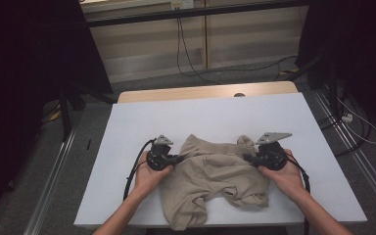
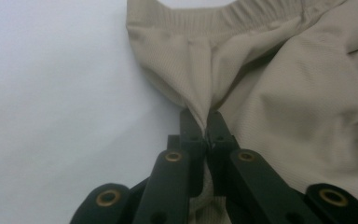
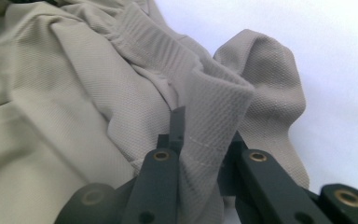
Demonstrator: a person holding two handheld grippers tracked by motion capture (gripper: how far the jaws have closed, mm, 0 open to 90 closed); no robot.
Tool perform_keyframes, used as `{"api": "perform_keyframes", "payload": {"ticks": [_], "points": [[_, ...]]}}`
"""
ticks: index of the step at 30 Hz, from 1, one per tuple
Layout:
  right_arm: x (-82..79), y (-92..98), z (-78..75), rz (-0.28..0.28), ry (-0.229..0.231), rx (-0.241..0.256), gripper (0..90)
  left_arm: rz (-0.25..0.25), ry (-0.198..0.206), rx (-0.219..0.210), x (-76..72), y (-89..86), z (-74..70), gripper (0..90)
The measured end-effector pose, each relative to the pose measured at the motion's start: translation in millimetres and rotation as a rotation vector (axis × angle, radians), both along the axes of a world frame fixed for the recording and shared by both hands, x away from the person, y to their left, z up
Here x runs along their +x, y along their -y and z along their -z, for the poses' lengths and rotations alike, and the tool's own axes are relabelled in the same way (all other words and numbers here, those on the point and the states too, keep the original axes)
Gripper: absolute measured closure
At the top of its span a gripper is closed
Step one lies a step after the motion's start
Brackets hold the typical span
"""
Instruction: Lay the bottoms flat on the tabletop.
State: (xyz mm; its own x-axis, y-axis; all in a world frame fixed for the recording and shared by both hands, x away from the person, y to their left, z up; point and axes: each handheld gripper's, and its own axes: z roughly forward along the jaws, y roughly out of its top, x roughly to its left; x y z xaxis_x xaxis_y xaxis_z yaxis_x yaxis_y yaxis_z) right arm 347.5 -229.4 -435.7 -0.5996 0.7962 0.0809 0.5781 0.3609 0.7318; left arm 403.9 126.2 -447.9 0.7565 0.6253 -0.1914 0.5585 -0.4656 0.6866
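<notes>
A pair of beige shorts lies crumpled on the white table, its legs hanging over the near edge. My left gripper is at the garment's left side, jaws shut on a fold of the shorts below the elastic waistband; the left gripper pinches the cloth between its tips. My right gripper is at the right side, and the right gripper is shut on a bunched piece of the ribbed waistband of the shorts.
A wooden strip runs along the table's far edge. Cables lie on the floor behind, and a black frame post stands at the left. Bare white tabletop spreads around the shorts.
</notes>
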Motion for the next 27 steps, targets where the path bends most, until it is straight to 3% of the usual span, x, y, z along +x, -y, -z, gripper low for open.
{"api": "perform_keyframes", "payload": {"ticks": [1, 4, 9, 13, 15, 17, 19, 22, 24, 25, 26, 27], "points": [[0.0, 0.0, 0.0, 0.0, 0.0, 0.0, 81.8, 0.0, 0.0, 0.0, 0.0, 0.0, 0.0, 88.7], [-21.6, 5.8, -4.7, 0.003, -0.005, 0.019, 81.9, 0.017, 0.026, -0.019, -9.0, -0.4, -6.6, 88.7], [-57.3, 13.3, -9.8, -0.007, -0.013, 0.043, 81.9, 0.046, 0.024, -0.023, -18.9, 0.0, -11.0, 88.7], [-81.6, 15.0, -10.3, -0.015, -0.027, 0.074, 81.9, 0.064, -0.007, -0.037, -28.4, -0.5, -10.2, 88.7], [-84.2, 13.6, -5.4, -0.005, -0.021, 0.064, 81.7, 0.088, -0.011, -0.01, -36.3, -1.6, -8.6, 88.7], [-81.8, 9.5, 1.2, -0.012, -0.001, -0.009, 80.8, 0.092, -0.026, 0.005, -38.4, -2.8, -5.9, 88.7], [-74.5, 10.0, 2.9, 0.003, -0.001, -0.008, 76.9, 0.096, -0.038, 0.02, -41.0, -4.8, -4.3, 88.6], [-67.5, 13.0, 3.0, 0.022, 0.005, 0.003, 61.1, 0.102, -0.055, 0.017, -45.2, -8.2, -3.8, 88.5], [-68.3, 16.0, 1.0, 0.039, 0.028, 0.015, 51.9, 0.075, -0.06, -0.008, -52.3, -14.3, -4.7, 87.0], [-69.3, 18.0, -0.8, 0.039, 0.031, 0.028, 48.8, 0.053, -0.048, -0.019, -53.4, -16.0, -6.3, 81.1], [-69.3, 18.0, -0.8, 0.039, 0.031, 0.028, 48.8, 0.053, -0.048, -0.019, -53.4, -16.0, -6.3, 66.2], [-70.7, 19.9, -2.7, 0.049, 0.04, 0.03, 43.6, 0.029, -0.018, -0.026, -54.2, -16.1, -8.9, 66.2]]}}
